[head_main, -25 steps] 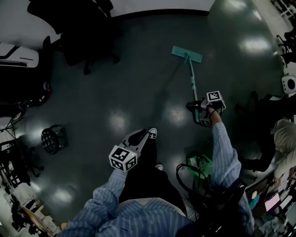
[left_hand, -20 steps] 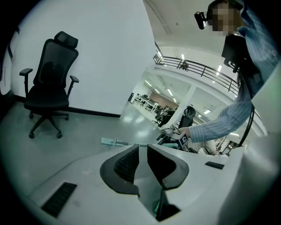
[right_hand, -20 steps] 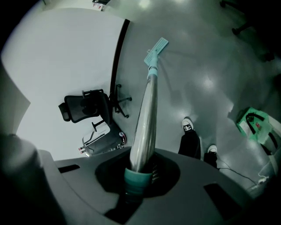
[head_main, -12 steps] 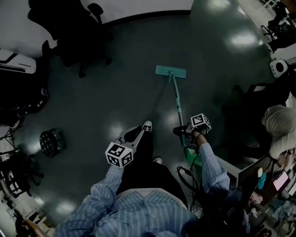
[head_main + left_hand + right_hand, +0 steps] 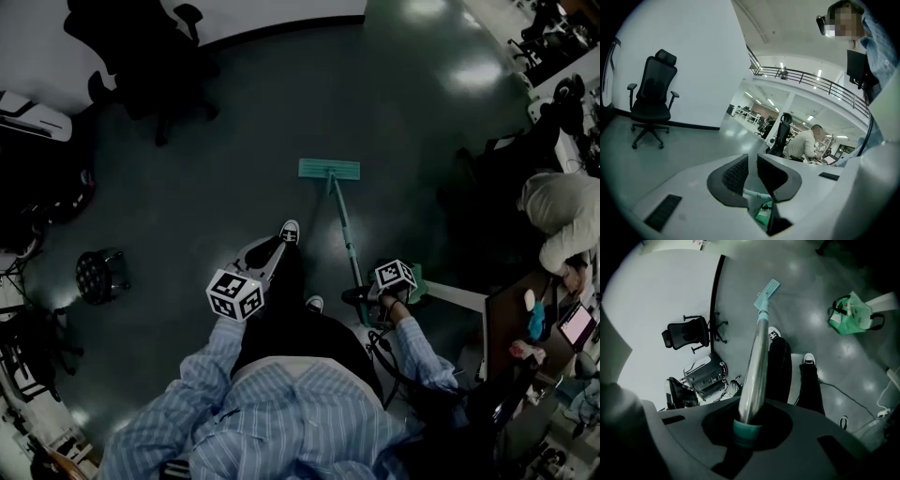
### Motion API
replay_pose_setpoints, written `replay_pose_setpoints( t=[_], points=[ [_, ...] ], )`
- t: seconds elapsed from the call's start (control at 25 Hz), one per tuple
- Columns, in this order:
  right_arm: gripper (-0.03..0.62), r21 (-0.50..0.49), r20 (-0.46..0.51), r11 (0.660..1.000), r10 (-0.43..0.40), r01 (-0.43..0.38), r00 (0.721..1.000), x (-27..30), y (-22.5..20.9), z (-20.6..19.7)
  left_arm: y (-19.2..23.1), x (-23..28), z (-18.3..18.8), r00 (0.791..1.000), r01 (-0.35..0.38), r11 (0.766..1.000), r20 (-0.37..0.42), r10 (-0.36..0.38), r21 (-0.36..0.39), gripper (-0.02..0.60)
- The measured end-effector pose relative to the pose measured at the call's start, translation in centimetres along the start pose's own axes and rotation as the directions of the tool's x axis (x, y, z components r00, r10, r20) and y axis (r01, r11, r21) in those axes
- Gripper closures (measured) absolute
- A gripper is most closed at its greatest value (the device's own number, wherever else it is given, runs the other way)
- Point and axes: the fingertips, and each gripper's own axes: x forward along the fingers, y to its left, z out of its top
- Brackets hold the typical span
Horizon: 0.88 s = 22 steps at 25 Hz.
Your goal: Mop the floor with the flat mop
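The flat mop lies with its teal head (image 5: 329, 170) flat on the dark floor ahead of my feet, and its pole (image 5: 345, 234) slants back to my right gripper (image 5: 364, 296). That gripper is shut on the pole's upper end. In the right gripper view the pole (image 5: 757, 357) runs from between the jaws (image 5: 745, 426) out to the mop head (image 5: 768, 290). My left gripper (image 5: 267, 255) hovers above my left leg, apart from the mop. Its jaws (image 5: 753, 176) stand shut to a narrow slit with nothing in them.
A black office chair (image 5: 155, 56) stands by the white wall at the back left. A round black stool (image 5: 98, 275) is at the left. A green bag (image 5: 851, 312) and cables lie near my right foot. A person (image 5: 558, 211) sits at a desk on the right.
The mop head has slid back across the floor toward my feet, and my right gripper has drawn in closer to my body. The left gripper has kept its pose.
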Motion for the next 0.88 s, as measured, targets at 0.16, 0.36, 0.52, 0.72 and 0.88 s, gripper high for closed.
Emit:
replay_pose_setpoints(
  t=[0.16,0.36,0.52,0.72,0.88],
  points=[
    [0.562,-0.02,-0.047,0.999,-0.033,0.033,0.998,-0.4,-4.8,-6.8,-3.8,-2.5,-2.7,1.0,0.002,1.0,0.008,-0.002,0.013,0.522],
    [0.562,-0.035,-0.075,0.997,-0.066,0.064,0.995,-2.4,-10.1,-13.2,-7.2,-5.2,-5.1,1.0,0.0,1.0,0.014,0.0,0.031,0.522],
    [0.562,-0.077,-0.113,0.99,-0.13,0.121,0.985,-3.9,-13.8,-16.7,-8.8,-6.9,-6.3,1.0,-0.001,0.999,0.018,0.0,0.047,0.522],
    [0.562,-0.162,-0.161,0.961,-0.251,0.225,0.955,-6.7,-18.0,-19.2,-10.7,-7.9,-7.5,1.0,0.0,0.998,0.025,-0.002,0.069,0.522],
    [0.562,-0.171,-0.181,0.955,-0.273,0.243,0.945,-8.3,-19.3,-21.1,-11.6,-8.9,-8.0,1.0,-0.001,0.997,0.016,0.0,0.073,0.522]
  ],
)
